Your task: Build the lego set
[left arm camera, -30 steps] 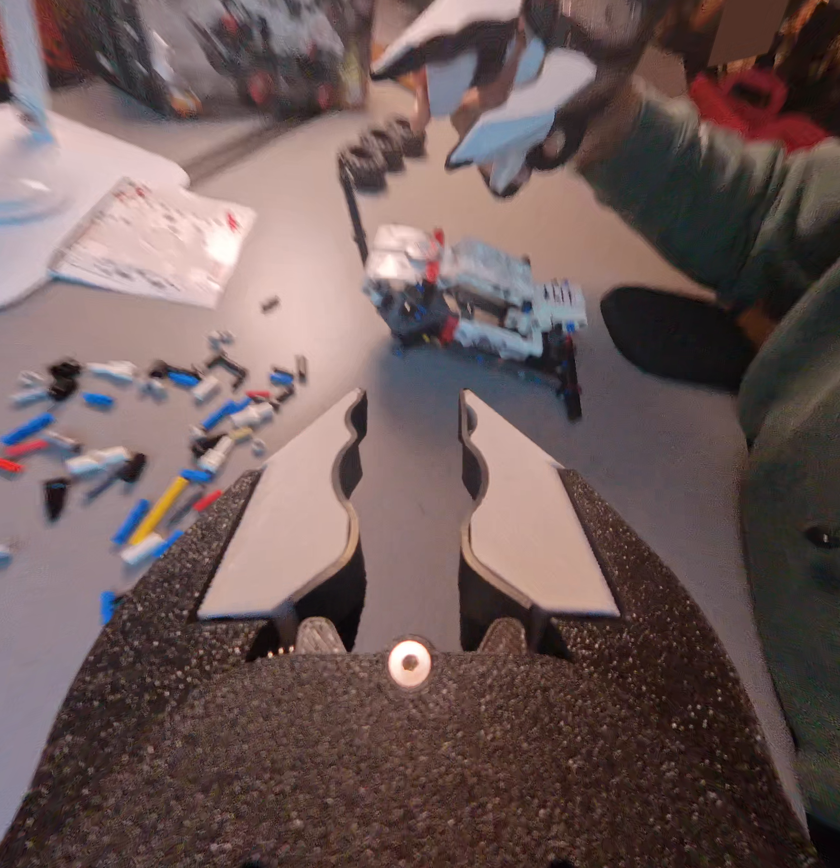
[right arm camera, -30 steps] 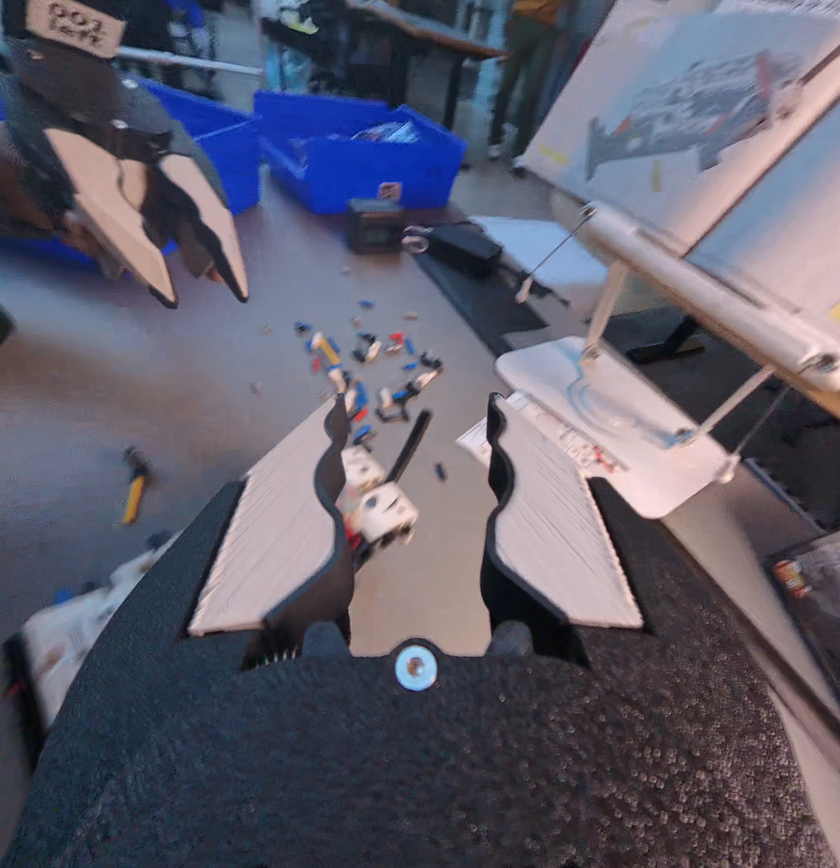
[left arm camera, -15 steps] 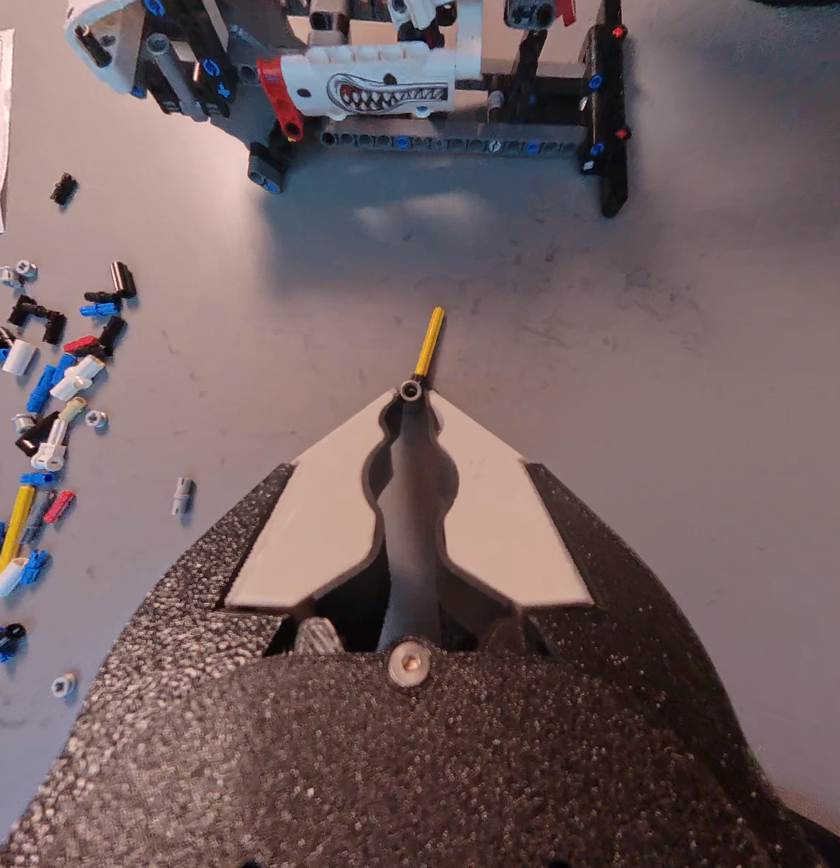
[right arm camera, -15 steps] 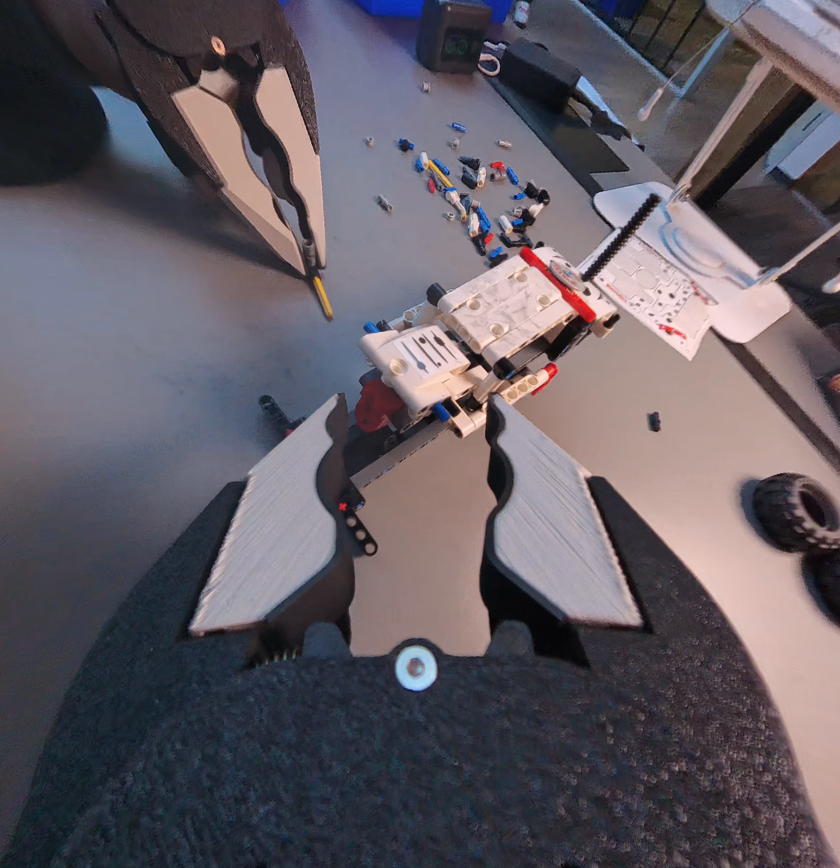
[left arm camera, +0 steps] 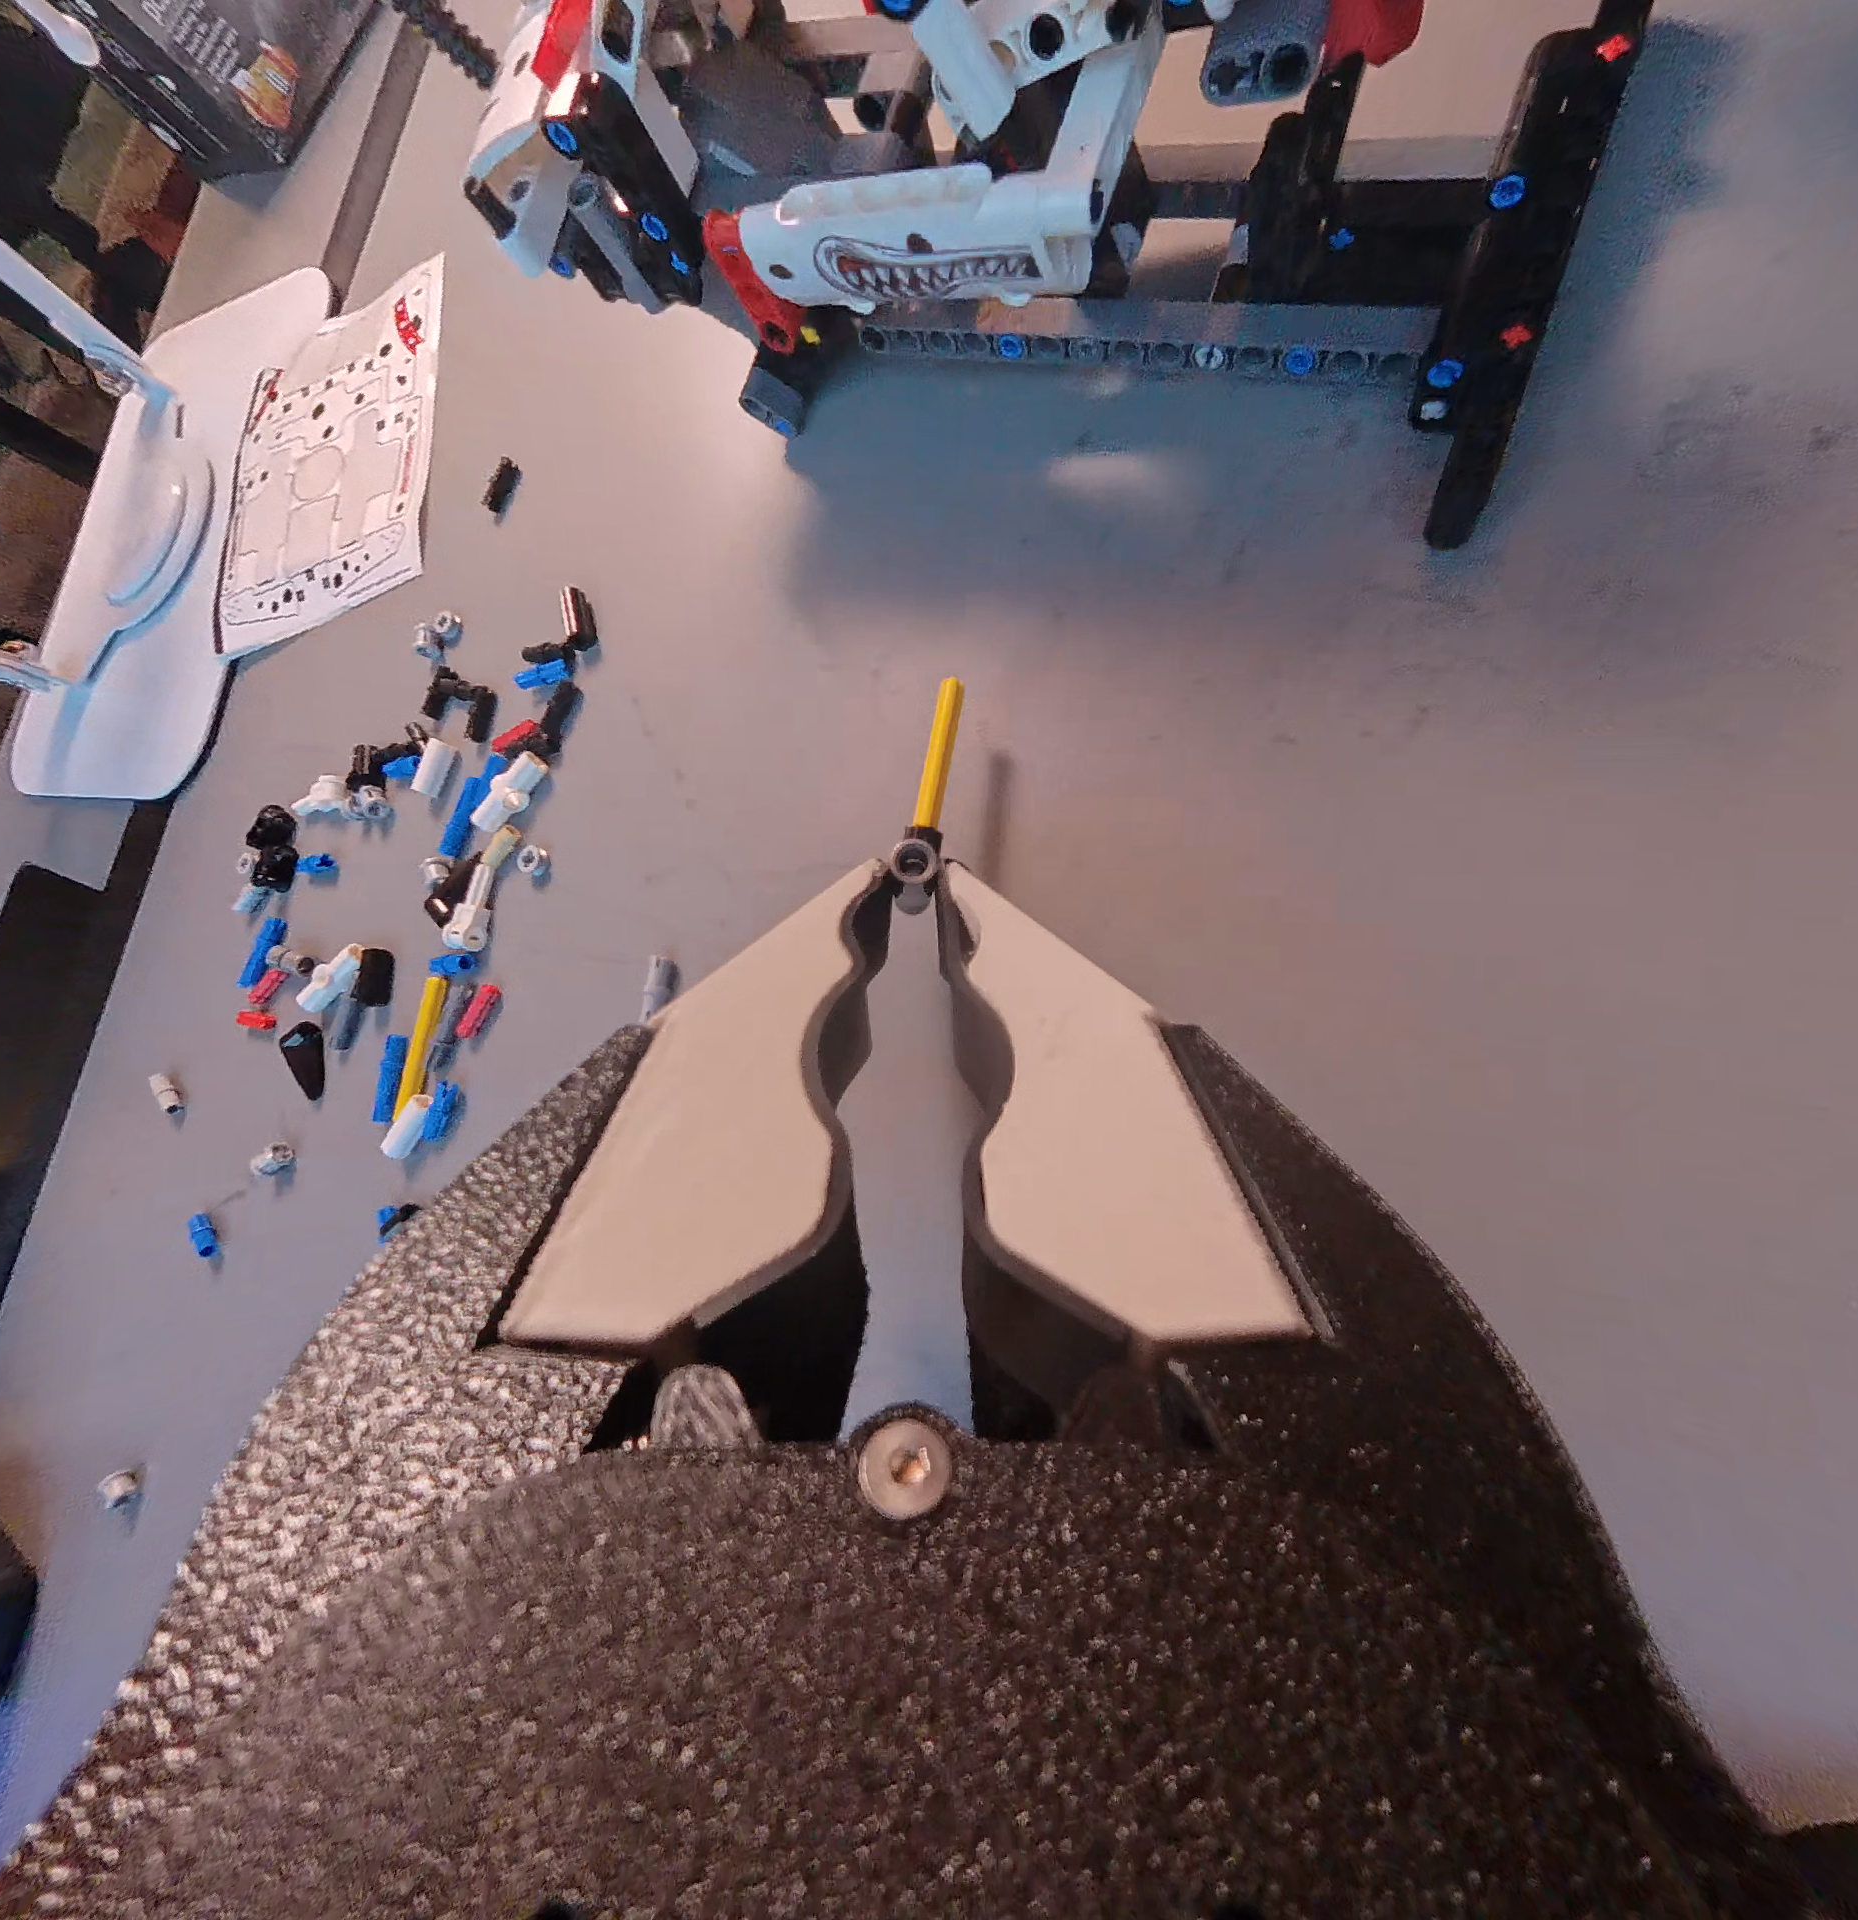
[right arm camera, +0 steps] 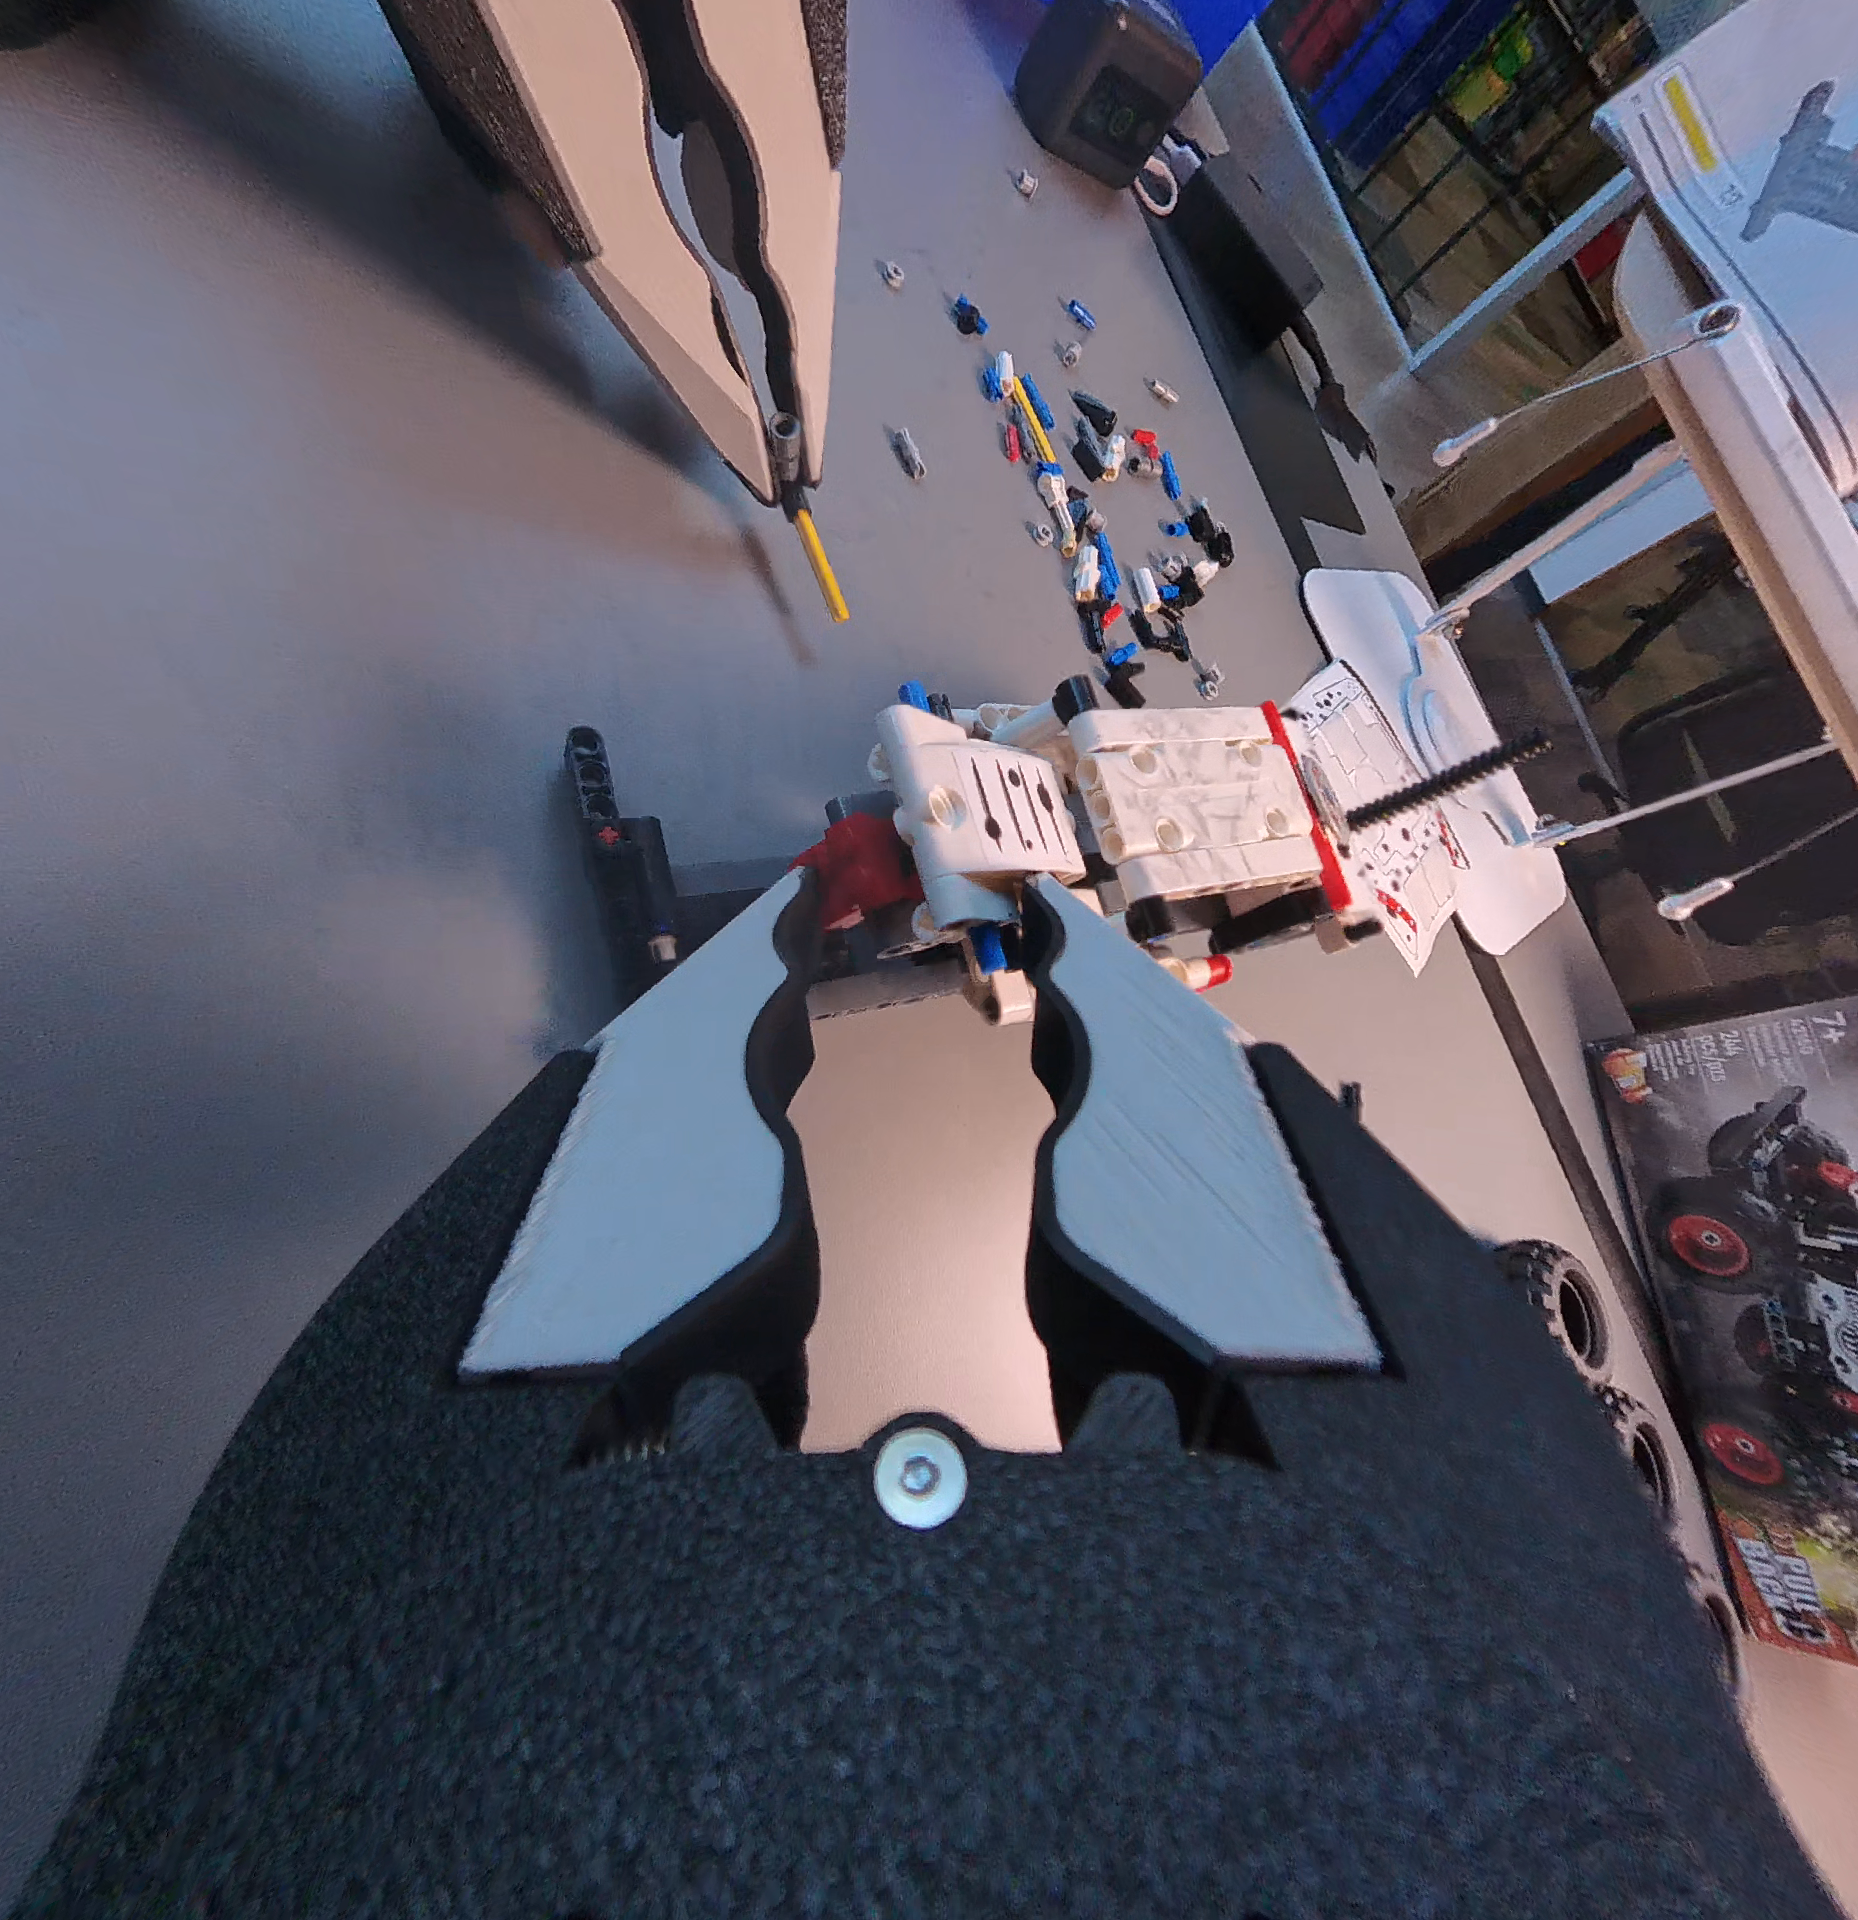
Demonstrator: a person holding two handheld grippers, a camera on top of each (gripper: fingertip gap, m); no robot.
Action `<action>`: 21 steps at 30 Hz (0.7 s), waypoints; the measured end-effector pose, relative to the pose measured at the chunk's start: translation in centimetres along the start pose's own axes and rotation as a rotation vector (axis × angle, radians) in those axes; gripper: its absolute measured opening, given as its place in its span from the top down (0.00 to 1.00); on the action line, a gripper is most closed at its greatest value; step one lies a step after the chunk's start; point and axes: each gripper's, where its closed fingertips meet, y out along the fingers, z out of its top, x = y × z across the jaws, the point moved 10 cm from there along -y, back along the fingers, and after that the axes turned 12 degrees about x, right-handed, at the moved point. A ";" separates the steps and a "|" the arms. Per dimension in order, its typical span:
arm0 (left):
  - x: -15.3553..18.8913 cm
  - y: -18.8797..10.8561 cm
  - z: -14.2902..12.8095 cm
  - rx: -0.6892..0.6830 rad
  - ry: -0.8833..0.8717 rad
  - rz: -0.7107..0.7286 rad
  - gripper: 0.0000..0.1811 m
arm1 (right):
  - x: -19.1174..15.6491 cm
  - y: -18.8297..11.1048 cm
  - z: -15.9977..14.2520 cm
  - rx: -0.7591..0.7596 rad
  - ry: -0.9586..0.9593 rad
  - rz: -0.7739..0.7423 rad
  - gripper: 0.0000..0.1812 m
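Lego truck (right arm camera: pixel 1091 831) on table, left jaws clenched on yellow axle (left arm camera: pixel 937 753) (grey connector), right jaws released.

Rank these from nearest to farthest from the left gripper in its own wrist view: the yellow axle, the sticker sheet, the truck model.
1. Yellow axle: pinched at the left gripper fingertips, pointing ahead.
2. Truck model: straight ahead on the table, well beyond the axle tip.
3. Sticker sheet: far off to the left, beside the white stand base.
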 end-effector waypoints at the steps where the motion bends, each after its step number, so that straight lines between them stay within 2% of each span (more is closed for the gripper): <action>1: -0.1 -0.1 -0.1 0.006 0.009 0.008 0.96 | -0.1 0.3 0.2 0.011 0.001 0.001 0.79; 9: 0.1 -1.4 1.8 0.208 0.036 0.026 0.96 | 0.2 2.6 1.0 0.023 0.013 -0.053 0.79; 12: 0.2 -2.1 2.6 0.279 0.045 0.049 0.96 | 0.4 2.0 2.0 0.117 0.082 -0.046 0.74; 16: 0.5 -2.7 3.6 0.387 0.017 0.017 0.96 | 0.1 1.2 3.5 0.192 0.120 0.035 0.77; 21: 1.2 -3.1 4.4 0.457 0.008 -0.032 0.96 | -0.8 2.2 4.1 0.286 0.197 0.163 0.85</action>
